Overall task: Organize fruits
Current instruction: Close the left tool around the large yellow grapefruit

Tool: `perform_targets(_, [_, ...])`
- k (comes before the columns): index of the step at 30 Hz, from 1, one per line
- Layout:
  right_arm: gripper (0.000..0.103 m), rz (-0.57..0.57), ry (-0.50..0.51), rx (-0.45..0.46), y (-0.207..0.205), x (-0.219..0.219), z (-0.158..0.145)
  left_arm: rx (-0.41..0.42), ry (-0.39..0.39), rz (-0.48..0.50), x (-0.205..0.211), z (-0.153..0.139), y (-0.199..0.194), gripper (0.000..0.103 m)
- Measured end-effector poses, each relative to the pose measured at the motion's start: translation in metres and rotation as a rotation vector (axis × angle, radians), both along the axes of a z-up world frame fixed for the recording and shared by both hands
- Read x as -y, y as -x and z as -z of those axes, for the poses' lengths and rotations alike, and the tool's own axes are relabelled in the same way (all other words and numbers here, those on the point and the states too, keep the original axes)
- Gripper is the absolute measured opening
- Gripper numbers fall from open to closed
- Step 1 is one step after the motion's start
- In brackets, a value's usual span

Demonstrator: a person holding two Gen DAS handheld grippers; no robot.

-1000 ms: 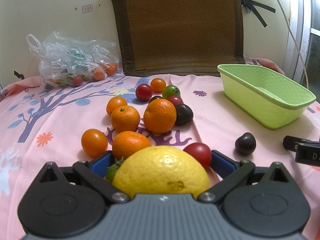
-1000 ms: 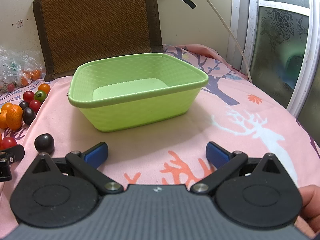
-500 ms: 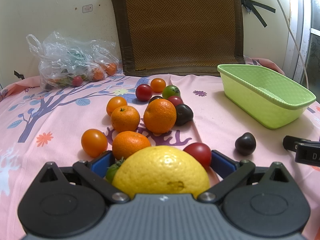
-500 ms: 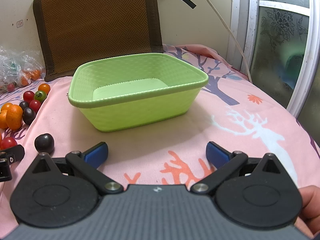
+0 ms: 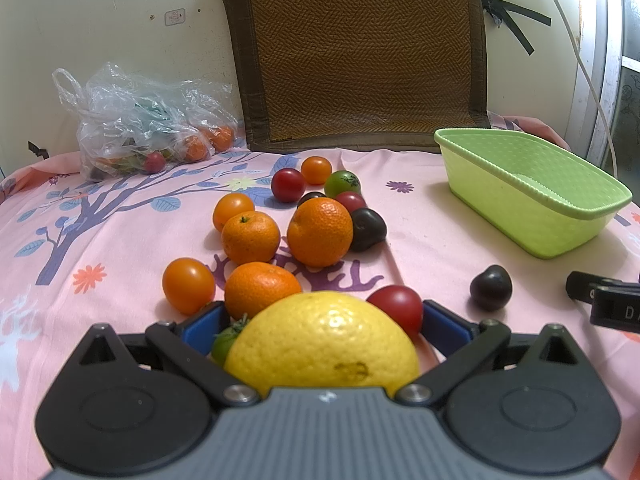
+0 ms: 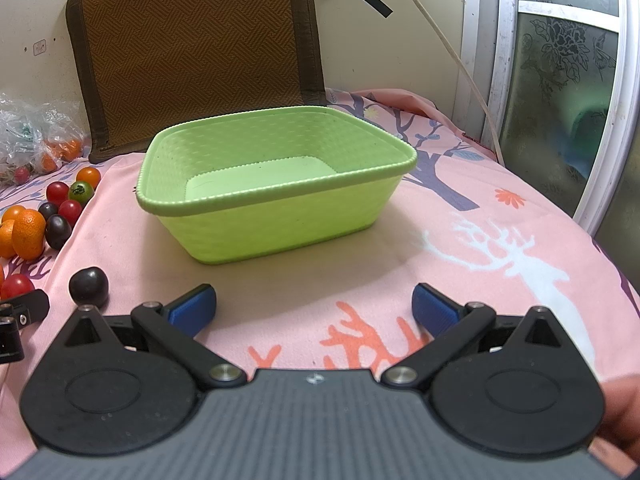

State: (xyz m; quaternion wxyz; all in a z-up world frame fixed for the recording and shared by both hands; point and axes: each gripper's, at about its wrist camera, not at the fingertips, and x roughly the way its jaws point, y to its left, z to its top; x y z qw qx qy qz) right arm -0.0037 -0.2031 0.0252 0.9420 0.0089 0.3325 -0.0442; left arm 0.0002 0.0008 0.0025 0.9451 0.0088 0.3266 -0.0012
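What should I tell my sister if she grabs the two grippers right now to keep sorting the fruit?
Left gripper: jaws wide around the big yellow citrus; whether the pads touch it I cannot tell.
Right gripper: open, holding nothing, facing the green basket.
Basket: nothing in it yet.
On the pink cloth: oranges, orange, red and green tomatoes, dark plums. More fruit sits in the plastic bag at the back.
Done: nothing sorted. Left: everything, probably the yellow citrus first.
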Motion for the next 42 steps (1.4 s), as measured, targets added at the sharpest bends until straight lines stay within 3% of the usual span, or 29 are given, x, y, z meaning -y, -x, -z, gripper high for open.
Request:
perform_targets(13, [0.103,-0.001,0.003,0.0,-0.001,0.001,0.0,-0.003,0.004,-0.001,0.0,0.001,0.001,0.103])
perform_targets(17, [0.103,-0.003,-0.004,0.001,0.0,0.003,0.0,-0.002,0.043,-0.02,-0.011,-0.001,0.024,0.103])
perform_targets(22, [0.103,-0.093,-0.065,0.007,0.019,0.008,-0.002,0.002,0.069,-0.094,-0.031,-0.002,0.072,0.103])
perform_targets(24, [0.103,-0.103,-0.102,0.012,0.033,0.003,-0.004,-0.025,0.094,-0.099,-0.037,-0.005,0.082,0.103])
perform_targets(30, [0.103,-0.274,-0.194,-0.009,0.057,-0.024,-0.014,-0.069,0.15,-0.076,-0.043,-0.011,0.091,0.103])
perform_targets(34, [0.103,-0.305,-0.194,-0.039,0.055,-0.033,-0.01,-0.064,0.133,-0.075,-0.04,-0.009,0.093,0.103])
perform_targets(42, [0.103,-0.349,-0.126,-0.008,0.065,-0.034,-0.006,-0.038,0.085,-0.033,-0.04,-0.005,0.094,0.103])
